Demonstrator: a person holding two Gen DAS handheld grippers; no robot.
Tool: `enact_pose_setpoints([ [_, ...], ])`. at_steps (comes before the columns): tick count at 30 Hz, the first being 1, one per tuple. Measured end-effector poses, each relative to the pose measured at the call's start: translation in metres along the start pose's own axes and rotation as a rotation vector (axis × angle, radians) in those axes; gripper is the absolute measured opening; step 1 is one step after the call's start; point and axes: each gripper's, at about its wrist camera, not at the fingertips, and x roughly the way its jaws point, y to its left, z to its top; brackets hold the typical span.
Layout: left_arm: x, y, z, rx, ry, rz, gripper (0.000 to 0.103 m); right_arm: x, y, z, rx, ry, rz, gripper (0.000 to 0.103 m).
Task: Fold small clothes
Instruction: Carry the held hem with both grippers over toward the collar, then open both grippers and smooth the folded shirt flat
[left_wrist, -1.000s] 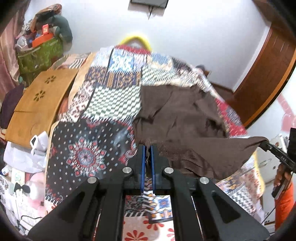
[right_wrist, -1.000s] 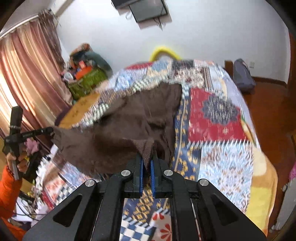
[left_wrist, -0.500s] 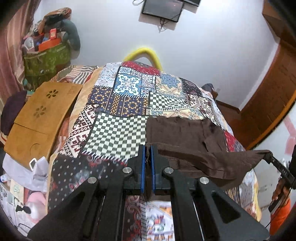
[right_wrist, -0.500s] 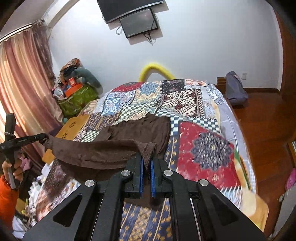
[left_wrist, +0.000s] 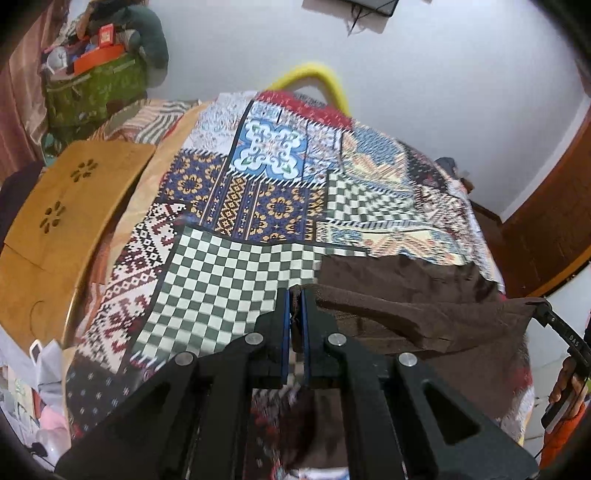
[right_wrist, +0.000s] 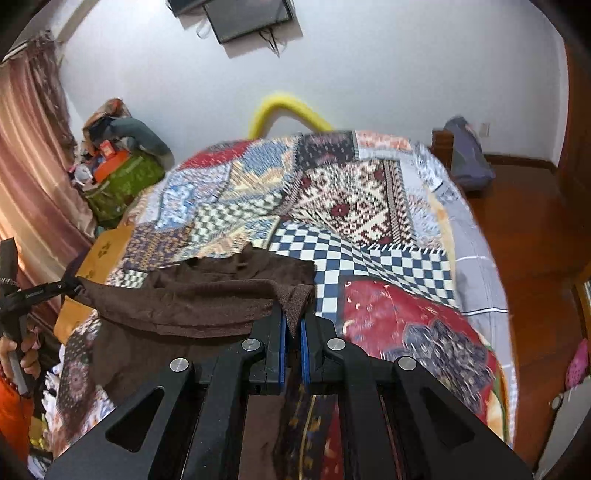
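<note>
A brown garment (left_wrist: 413, 317) lies partly on the patchwork bedspread (left_wrist: 236, 266), with its near edge lifted and stretched between both grippers. My left gripper (left_wrist: 294, 317) is shut on one corner of that edge. My right gripper (right_wrist: 293, 317) is shut on the other corner, and the garment (right_wrist: 192, 302) sags between them and folds over its far half. Each gripper shows in the other's view, the right one (left_wrist: 550, 317) at the far right and the left one (right_wrist: 70, 286) at the far left.
A wooden lap table (left_wrist: 55, 221) lies by the bed's left side. A green bag (left_wrist: 96, 88) piled with things stands in the far corner. A yellow tube (right_wrist: 288, 110) arches behind the bed. A wooden floor (right_wrist: 535, 236) and a dark bag (right_wrist: 465, 155) lie to the right.
Both grippers have carried the garment's near edge up and forward toward the far end of the bed. More of the bedspread now shows beyond the garment.
</note>
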Motion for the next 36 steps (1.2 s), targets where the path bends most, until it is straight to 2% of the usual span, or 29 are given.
enact_pose_setpoints([
  [7, 0.059, -0.004, 0.014, 0.060, 0.049, 0.072, 0.005, 0.048, -0.006, 0.011, -0.039, 0.082, -0.020, 0.006],
  [13, 0.076, -0.014, 0.027, 0.109, 0.056, 0.102, 0.005, 0.054, -0.013, 0.016, -0.035, 0.090, -0.045, 0.008],
  [16, 0.075, -0.018, 0.028, 0.125, 0.043, 0.157, 0.009, 0.046, -0.012, 0.020, -0.030, 0.058, -0.098, 0.029],
  [17, 0.072, -0.020, 0.027, 0.136, 0.039, 0.153, 0.011, 0.042, -0.012, 0.021, -0.029, 0.039, -0.098, 0.038],
  [18, 0.069, -0.023, 0.027, 0.150, 0.035, 0.151, 0.014, 0.036, -0.011, 0.021, -0.029, 0.017, -0.090, 0.043],
  [19, 0.066, -0.025, 0.026, 0.162, 0.029, 0.154, 0.026, 0.028, -0.010, 0.021, -0.033, -0.003, -0.088, 0.043],
  [20, 0.062, -0.027, 0.024, 0.172, 0.020, 0.157, 0.042, 0.023, -0.009, 0.020, -0.037, -0.010, -0.089, 0.044],
  [22, 0.055, -0.032, 0.018, 0.188, 0.008, 0.139, 0.052, 0.016, -0.002, 0.017, -0.059, -0.001, -0.066, 0.044],
  [27, 0.063, -0.057, -0.013, 0.298, 0.097, 0.089, 0.052, 0.018, 0.028, -0.009, -0.174, 0.057, -0.014, 0.044],
  [30, 0.078, -0.069, -0.034, 0.327, 0.171, 0.043, 0.052, 0.033, 0.047, -0.031, -0.254, 0.115, 0.000, 0.044],
  [32, 0.092, -0.075, -0.043, 0.328, 0.207, 0.043, 0.052, 0.047, 0.052, -0.043, -0.290, 0.153, -0.004, 0.044],
  [34, 0.100, -0.079, -0.043, 0.324, 0.197, 0.050, 0.057, 0.059, 0.052, -0.054, -0.305, 0.182, -0.013, 0.044],
  [36, 0.103, -0.081, -0.037, 0.318, 0.177, 0.047, 0.062, 0.059, 0.052, -0.058, -0.321, 0.161, -0.016, 0.044],
])
